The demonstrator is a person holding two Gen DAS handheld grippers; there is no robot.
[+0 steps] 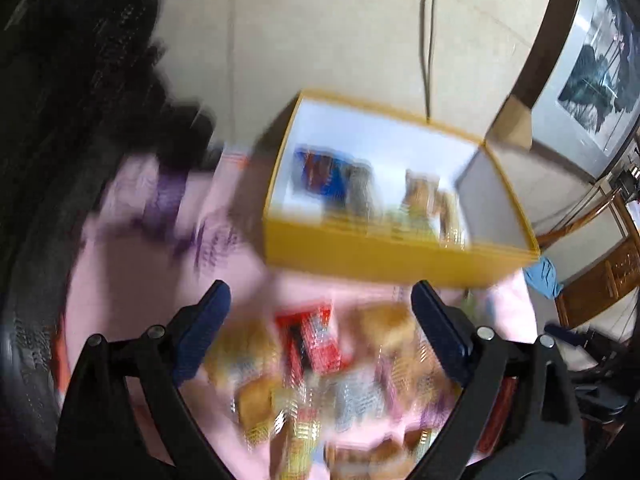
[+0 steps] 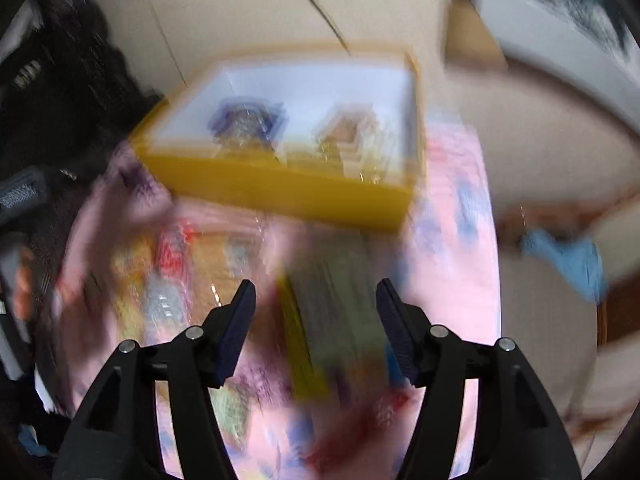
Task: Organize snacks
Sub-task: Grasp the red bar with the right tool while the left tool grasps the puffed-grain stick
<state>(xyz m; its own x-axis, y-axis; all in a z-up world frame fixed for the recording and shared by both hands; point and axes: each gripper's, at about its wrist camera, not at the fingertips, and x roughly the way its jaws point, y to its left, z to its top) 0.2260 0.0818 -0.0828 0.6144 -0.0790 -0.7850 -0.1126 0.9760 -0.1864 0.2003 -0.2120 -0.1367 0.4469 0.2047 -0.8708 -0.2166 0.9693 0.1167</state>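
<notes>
Both tools hang spread and empty over a pink cloth (image 1: pixel 120 264) strewn with blurred snack packets (image 1: pixel 312 344); the left tool (image 1: pixel 320 300) gapes wide, the right tool (image 2: pixel 316 296) less so. Beyond stands a yellow box (image 2: pixel 280 188) holding packets, a cable (image 1: pixel 428 40) trailing across the beige floor (image 1: pixel 320 32) behind.

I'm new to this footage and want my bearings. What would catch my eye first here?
The yellow box with a white inside stands out at the far side of the pink cloth, already holding a few snack packets. Nearer the cameras, a blurred heap of loose snacks lies on the cloth. The left claw hangs open over that heap, and the right claw is open above a greenish packet.
</notes>
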